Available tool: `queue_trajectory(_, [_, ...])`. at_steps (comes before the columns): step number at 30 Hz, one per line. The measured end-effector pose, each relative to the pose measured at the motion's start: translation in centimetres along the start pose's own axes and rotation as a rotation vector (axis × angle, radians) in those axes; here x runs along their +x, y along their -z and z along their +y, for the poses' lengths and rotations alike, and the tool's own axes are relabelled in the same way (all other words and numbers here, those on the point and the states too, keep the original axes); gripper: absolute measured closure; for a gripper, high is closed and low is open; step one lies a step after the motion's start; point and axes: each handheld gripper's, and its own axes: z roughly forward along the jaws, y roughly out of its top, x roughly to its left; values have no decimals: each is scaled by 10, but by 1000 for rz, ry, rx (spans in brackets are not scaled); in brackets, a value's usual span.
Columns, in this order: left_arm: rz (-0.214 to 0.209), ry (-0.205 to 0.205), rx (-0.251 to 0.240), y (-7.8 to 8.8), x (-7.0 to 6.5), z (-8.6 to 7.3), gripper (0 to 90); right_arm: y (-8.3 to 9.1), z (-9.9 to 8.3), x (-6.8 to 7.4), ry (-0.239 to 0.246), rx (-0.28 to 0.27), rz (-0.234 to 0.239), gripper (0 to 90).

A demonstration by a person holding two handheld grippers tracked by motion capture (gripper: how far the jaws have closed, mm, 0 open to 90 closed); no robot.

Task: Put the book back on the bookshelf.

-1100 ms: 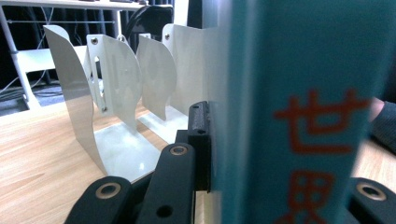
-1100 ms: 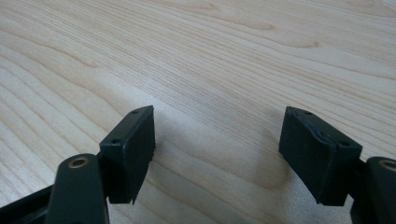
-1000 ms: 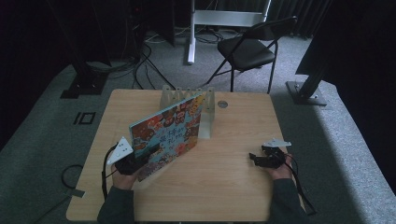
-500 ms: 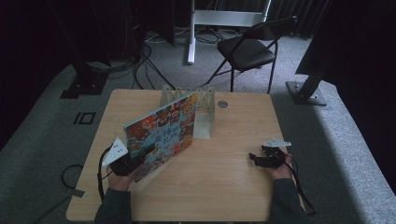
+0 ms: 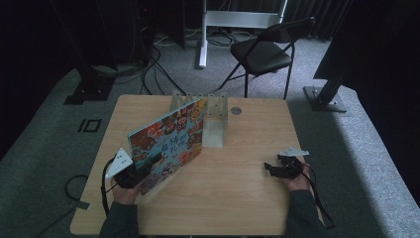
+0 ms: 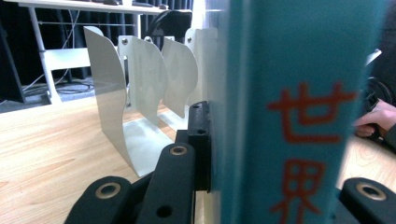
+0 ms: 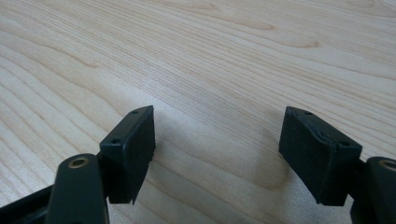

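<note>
A colourful picture book [image 5: 171, 141] stands tilted on its edge over the left half of the wooden table [image 5: 237, 198]. My left gripper [image 5: 144, 166] is shut on its lower left corner. In the left gripper view the teal spine with red characters [image 6: 299, 93] sits between the jaws, one black finger [image 6: 198, 140] pressed against it. A clear multi-slot book rack [image 5: 215, 129] stands just behind the book, its curved dividers [image 6: 116, 93] upright. My right gripper [image 5: 271, 168] rests low at the table's right side, open, with only bare wood [image 7: 210, 46] between its pads [image 7: 217, 149].
A small round disc [image 5: 236, 111] lies on the table behind the rack. A black folding chair [image 5: 262, 49] and a white desk frame [image 5: 237, 20] stand beyond the far edge. Cables lie on the grey floor [image 5: 153, 64].
The left gripper and the book have shifted a little to the left and toward the person. The right gripper has kept still.
</note>
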Motion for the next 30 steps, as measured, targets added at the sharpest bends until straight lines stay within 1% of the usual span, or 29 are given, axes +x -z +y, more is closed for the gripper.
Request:
queue_trajectory(10, [22,13,-4,4,1,0,810,0,0,0,0,0,0,268])
queue_trajectory(24, [45,17,-11,9,2,1,810,0,0,0,0,0,0,268])
queue_trajectory(30, [67,27,-20,10,2,1,810,0,0,0,1,0,0,268])
